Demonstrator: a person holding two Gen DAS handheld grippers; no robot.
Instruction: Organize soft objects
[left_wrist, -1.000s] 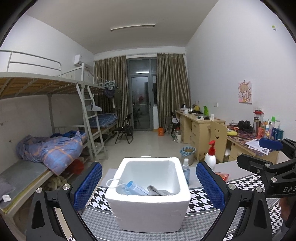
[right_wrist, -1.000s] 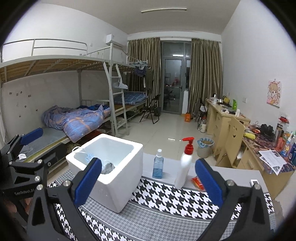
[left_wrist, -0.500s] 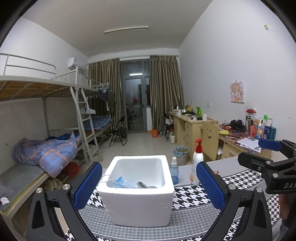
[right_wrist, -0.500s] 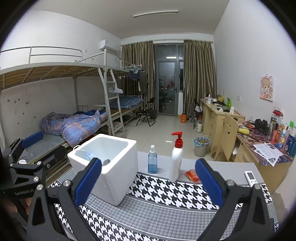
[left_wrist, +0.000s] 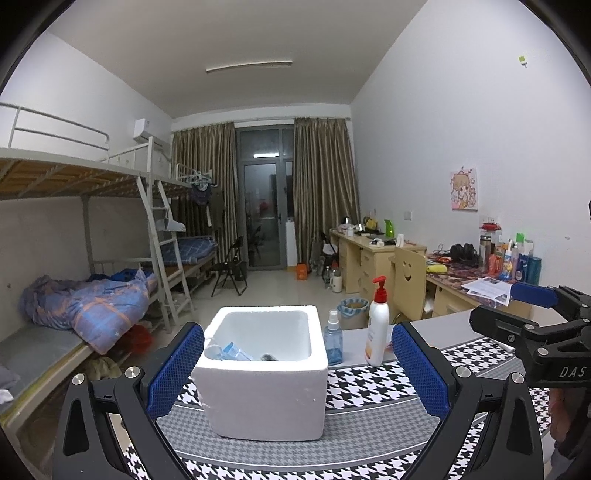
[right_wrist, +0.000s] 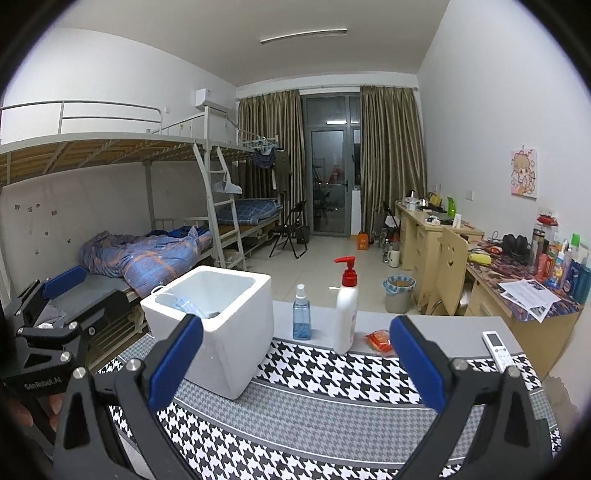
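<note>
Both grippers have backed off from the white foam box (left_wrist: 264, 373) compared to a second ago, so it looks smaller now and more of the bench shows up around it. The left gripper (left_wrist: 297, 369) has its jaws wide apart with nothing in them, hanging over the near edge of the houndstooth cloth (left_wrist: 388, 384) with the box sitting right between the blue pads (left_wrist: 173, 369) in its camera. Same deal for the right gripper (right_wrist: 295, 363): jaws spread apart, empty, hovering over the cloth to the right of the box. The box stands upright on the left part of the cloth, and the soft stuff is down inside it, a bluish plastic-looking bag (left_wrist: 234, 352) and something grey (left_wrist: 269, 357) next to it, only partly visible over the rim. Just right of the box there's a small blue spray bottle (right_wrist: 301, 314), then a white pump bottle with a red top (right_wrist: 346, 308), both upright on the bare grey strip of bench (right_wrist: 443, 325) behind the cloth. An orange packet (right_wrist: 378, 339) lies just beside the pump bottle, and a white remote (right_wrist: 496, 349) is further right, at the edge of the cloth. Off the bench you've got a bunk bed with a blue blanket (right_wrist: 147, 254) on the left and cluttered desks (right_wrist: 524, 280) along the right wall.
</note>
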